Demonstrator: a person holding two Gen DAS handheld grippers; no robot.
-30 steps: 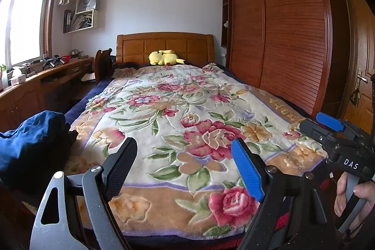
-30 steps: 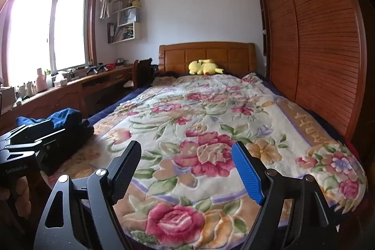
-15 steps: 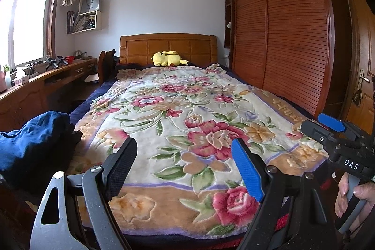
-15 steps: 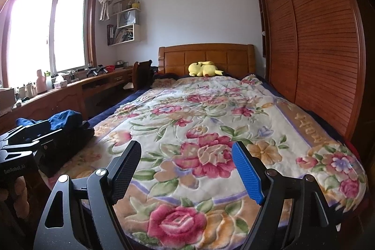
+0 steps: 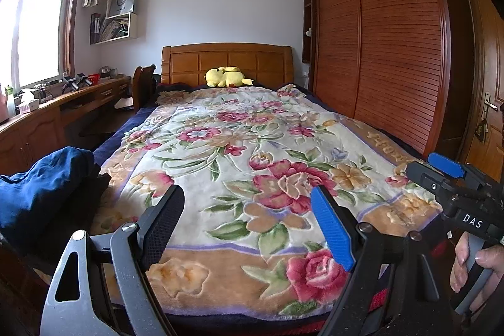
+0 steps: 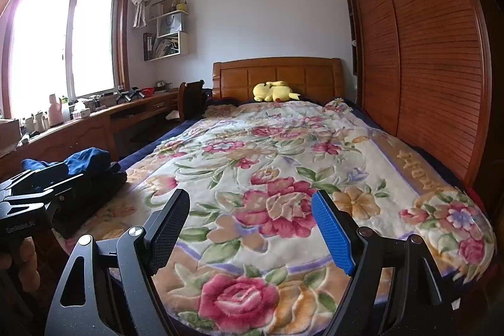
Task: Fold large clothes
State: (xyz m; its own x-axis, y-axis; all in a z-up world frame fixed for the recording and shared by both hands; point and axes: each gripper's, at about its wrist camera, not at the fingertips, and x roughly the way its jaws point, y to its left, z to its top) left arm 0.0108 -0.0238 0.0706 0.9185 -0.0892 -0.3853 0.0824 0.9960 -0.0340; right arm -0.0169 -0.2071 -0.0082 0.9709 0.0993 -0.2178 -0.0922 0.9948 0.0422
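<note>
floral bed (image 5: 239, 147); blue clothes (image 5: 41, 194) left of empty, spread left gripper (image 5: 249, 222).

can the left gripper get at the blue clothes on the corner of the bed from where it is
Probably yes. The left gripper is open and empty, and the blue clothes lie just to its left on the floral blanket, with nothing between them.

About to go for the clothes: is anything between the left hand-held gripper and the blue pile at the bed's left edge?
Nothing visible. The left hand-held gripper is open over the floral blanket, and the blue clothes lie to its left with only bare blanket between. The yellow plush toy sits far off by the headboard.
</note>
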